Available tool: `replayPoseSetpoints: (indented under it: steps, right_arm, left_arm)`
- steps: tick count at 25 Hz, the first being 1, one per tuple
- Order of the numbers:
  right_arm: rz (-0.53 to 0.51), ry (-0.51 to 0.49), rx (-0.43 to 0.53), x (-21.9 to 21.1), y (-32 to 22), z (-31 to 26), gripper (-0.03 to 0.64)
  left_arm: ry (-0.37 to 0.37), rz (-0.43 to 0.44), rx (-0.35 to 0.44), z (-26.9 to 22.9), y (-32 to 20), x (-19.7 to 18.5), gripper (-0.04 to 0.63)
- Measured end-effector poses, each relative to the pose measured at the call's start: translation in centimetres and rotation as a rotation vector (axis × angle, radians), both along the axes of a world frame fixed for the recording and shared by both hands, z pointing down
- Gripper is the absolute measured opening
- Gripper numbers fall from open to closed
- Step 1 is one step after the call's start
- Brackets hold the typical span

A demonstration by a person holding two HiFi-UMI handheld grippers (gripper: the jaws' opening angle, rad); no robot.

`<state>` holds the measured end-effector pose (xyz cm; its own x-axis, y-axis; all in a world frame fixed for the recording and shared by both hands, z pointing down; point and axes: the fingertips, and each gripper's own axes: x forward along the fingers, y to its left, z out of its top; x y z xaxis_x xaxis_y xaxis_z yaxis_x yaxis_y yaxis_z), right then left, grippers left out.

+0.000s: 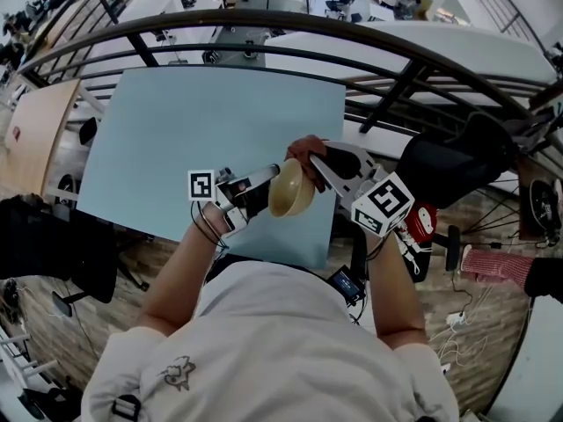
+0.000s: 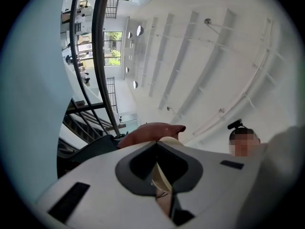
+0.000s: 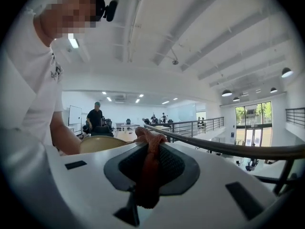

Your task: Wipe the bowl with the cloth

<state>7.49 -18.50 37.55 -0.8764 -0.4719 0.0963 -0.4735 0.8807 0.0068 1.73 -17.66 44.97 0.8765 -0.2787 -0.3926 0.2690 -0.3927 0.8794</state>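
A tan bowl [image 1: 292, 188] is held up above the near edge of the pale blue table [image 1: 176, 139], tilted on its side. My left gripper [image 1: 266, 179] is shut on the bowl's rim [image 2: 163, 181], which runs between the jaws in the left gripper view. My right gripper [image 1: 310, 163] is shut on a reddish-brown cloth [image 3: 148, 168] and holds it against the upper right of the bowl [image 3: 101, 143]. The cloth [image 1: 304, 147] shows as a dark red wad over the bowl's top, and the cloth [image 2: 151, 130] peeks past the jaws in the left gripper view.
A black curved railing [image 1: 290, 25] runs behind the table, with a lower floor of desks beyond. A dark chair [image 1: 53, 244] stands at the left. A bag [image 1: 449, 170] and a red-white cloth [image 1: 493, 265] lie on the floor at the right.
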Motion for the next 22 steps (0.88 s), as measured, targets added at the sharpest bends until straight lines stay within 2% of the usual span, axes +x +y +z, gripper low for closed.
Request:
replayPoseSetpoints:
  steps: [6, 11, 16, 22]
  right_arm:
    - [0.029, -0.028, -0.074, -0.6, -1.4, 1.8, 0.067]
    - [0.005, -0.003, -0.115, -1.7, -0.7, 3.8, 0.067]
    - [-0.053, -0.025, -0.124, -3.7, 1.1, 4.2, 0.067]
    - [-0.089, -0.051, -0.126, -4.1, 2.9, 4.1, 0.067]
  left_arm:
    - [0.135, -0.008, 0.013, -2.9, 0.1, 0.1, 0.014]
    - [0.185, -0.093, 0.001, -4.1, -1.4, -0.6, 0.014]
    - [0.198, -0.173, 0.006, -4.8, -3.2, -2.4, 0.014]
    - [0.192, -0.253, -0.017, -4.5, -5.0, -3.3, 0.014]
